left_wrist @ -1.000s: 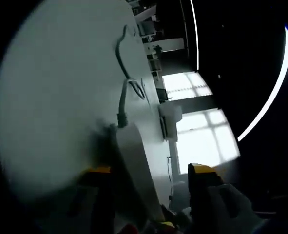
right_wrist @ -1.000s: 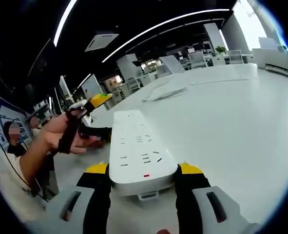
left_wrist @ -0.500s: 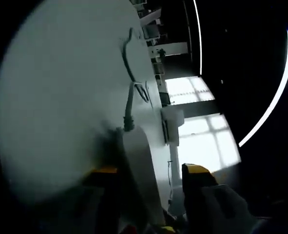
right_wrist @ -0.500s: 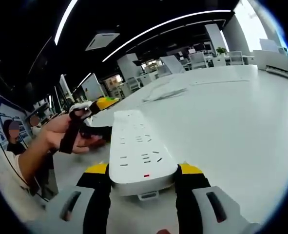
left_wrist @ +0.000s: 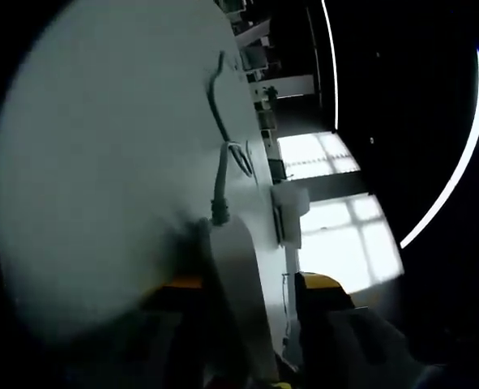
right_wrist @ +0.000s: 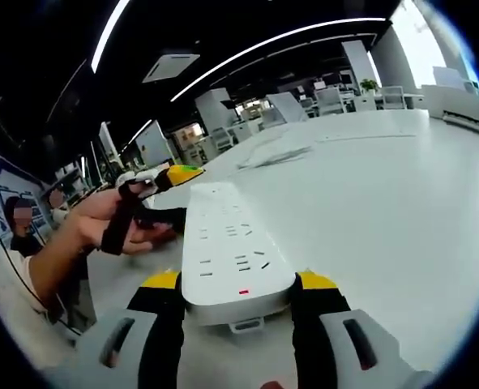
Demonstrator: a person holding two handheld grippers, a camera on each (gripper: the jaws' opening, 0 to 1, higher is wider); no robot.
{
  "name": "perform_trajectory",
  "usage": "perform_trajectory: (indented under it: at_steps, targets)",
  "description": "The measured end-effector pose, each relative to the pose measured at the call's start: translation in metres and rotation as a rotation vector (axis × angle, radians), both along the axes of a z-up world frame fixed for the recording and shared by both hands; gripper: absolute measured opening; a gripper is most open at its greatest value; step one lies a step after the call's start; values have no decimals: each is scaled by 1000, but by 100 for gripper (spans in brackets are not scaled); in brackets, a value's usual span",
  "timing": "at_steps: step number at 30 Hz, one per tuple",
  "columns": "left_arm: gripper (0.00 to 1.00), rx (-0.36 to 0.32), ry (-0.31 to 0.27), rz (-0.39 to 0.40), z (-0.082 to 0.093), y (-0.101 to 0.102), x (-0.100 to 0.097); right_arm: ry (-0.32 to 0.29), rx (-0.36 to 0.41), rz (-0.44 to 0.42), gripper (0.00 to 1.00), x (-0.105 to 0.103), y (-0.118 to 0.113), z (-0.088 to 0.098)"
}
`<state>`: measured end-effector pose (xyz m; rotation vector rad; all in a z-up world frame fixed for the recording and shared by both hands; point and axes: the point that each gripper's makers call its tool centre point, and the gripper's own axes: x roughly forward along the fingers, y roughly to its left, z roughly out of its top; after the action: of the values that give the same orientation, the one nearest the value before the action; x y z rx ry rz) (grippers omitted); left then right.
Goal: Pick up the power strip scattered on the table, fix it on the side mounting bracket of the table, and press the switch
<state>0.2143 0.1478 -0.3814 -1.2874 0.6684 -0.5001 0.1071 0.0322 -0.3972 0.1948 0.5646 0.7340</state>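
Note:
The white power strip (right_wrist: 231, 247) lies lengthwise on the white table (right_wrist: 385, 186), and my right gripper (right_wrist: 237, 279) is shut on its near end, where a small red mark shows. At the strip's far end a hand holds my left gripper (right_wrist: 174, 196), its yellow-tipped jaws on either side of the strip. In the left gripper view the power strip (left_wrist: 241, 300) is seen edge-on between the jaws of my left gripper (left_wrist: 247, 284), which is open, with a gap on the right side. A grey cable (left_wrist: 221, 174) runs from the strip across the table (left_wrist: 101, 162).
A white box-shaped device (left_wrist: 288, 212) sits at the table's edge beyond the cable, in front of bright windows (left_wrist: 336, 227). Desks and chairs (right_wrist: 328, 97) stand far behind the table. A person's forearm (right_wrist: 57, 259) reaches in from the left.
The left gripper's jaws have narrowed around the far end of the power strip and it has slid further onto the strip. The right gripper and strip stay still.

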Motion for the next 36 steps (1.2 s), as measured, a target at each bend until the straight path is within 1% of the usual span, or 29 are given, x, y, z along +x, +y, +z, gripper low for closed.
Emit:
perform_trajectory:
  at_steps: [3, 6, 13, 36]
  targets:
    - [42, -12, 5, 16, -2, 2, 1, -1, 0, -1, 48, 0, 0, 0]
    - [39, -9, 6, 26, -4, 3, 2, -2, -3, -2, 48, 0, 0, 0]
    - [39, -7, 5, 48, -4, 3, 3, -8, -12, -3, 48, 0, 0, -1]
    - [32, 21, 7, 59, -9, 4, 4, -7, -2, -6, 48, 0, 0, 0]
